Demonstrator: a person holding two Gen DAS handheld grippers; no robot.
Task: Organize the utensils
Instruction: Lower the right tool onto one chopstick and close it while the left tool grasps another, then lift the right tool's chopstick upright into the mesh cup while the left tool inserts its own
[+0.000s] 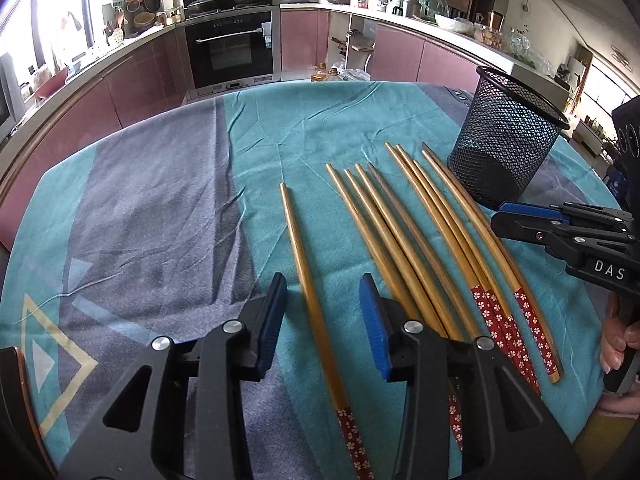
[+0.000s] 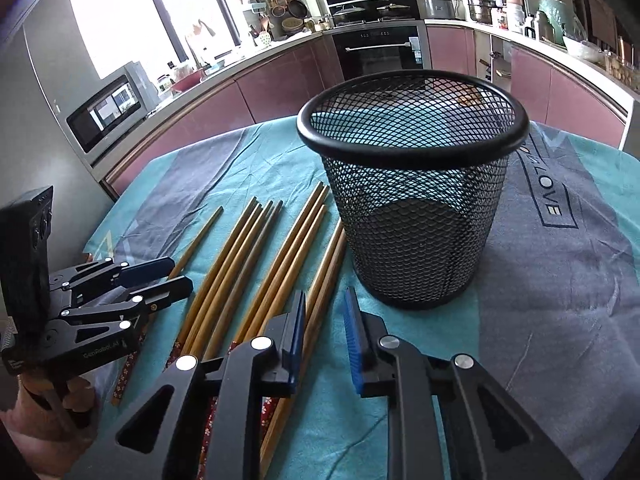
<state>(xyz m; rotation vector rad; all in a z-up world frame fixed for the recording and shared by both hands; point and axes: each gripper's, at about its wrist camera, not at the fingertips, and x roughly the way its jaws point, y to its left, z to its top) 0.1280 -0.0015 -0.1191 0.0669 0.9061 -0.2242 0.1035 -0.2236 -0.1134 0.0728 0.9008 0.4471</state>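
Left wrist view: bamboo chopsticks [image 1: 404, 236] lie fanned on the teal cloth [image 1: 260, 128], with a lone chopstick [image 1: 308, 288] at seven o'clock of them between the spread, non-touching pads of the left gripper [image 1: 324, 316]. The black mesh cup [image 2: 412, 200] stands upright at one o'clock of the fan. The right gripper [image 2: 324, 340] hovers half-open over the rightmost pair, gripping nothing.
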